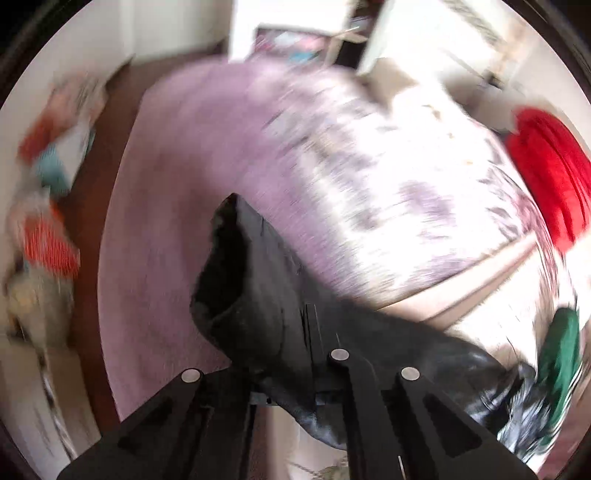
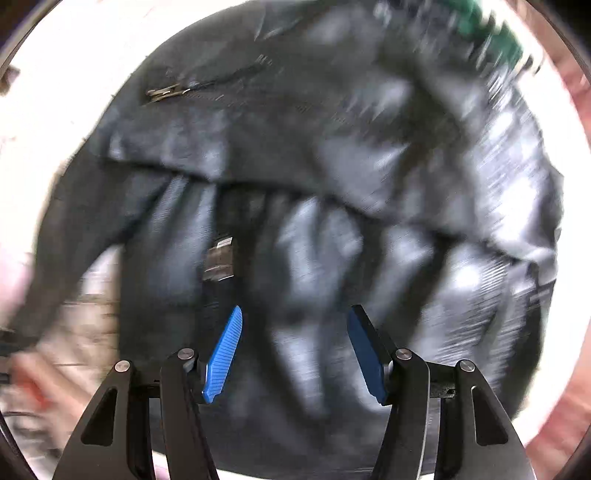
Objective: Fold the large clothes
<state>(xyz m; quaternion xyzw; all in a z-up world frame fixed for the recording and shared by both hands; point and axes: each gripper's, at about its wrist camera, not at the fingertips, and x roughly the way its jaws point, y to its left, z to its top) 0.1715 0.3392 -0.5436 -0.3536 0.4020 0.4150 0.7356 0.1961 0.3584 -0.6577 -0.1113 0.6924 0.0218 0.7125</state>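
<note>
A large black shiny jacket (image 2: 314, 155) lies spread on the bed and fills the right wrist view, with a metal zip pull (image 2: 166, 90) and a small sewn label (image 2: 219, 258) showing. My right gripper (image 2: 295, 308) hovers over it pointing down, open, its blue pads (image 2: 223, 354) apart with nothing pressed between them. In the left wrist view my left gripper (image 1: 295, 332) is shut on a lifted end of the black jacket (image 1: 240, 273). That end looks like a sleeve with an open cuff, and its fabric hides the fingertips. The view is motion-blurred.
The bed has a lilac floral cover (image 1: 369, 177) and a plain lilac edge (image 1: 166, 184). A red garment (image 1: 550, 177) and a green garment (image 1: 561, 350) lie at its right. Brown floor and a heap of colourful things (image 1: 48, 229) are at the left, white furniture (image 1: 288, 22) beyond.
</note>
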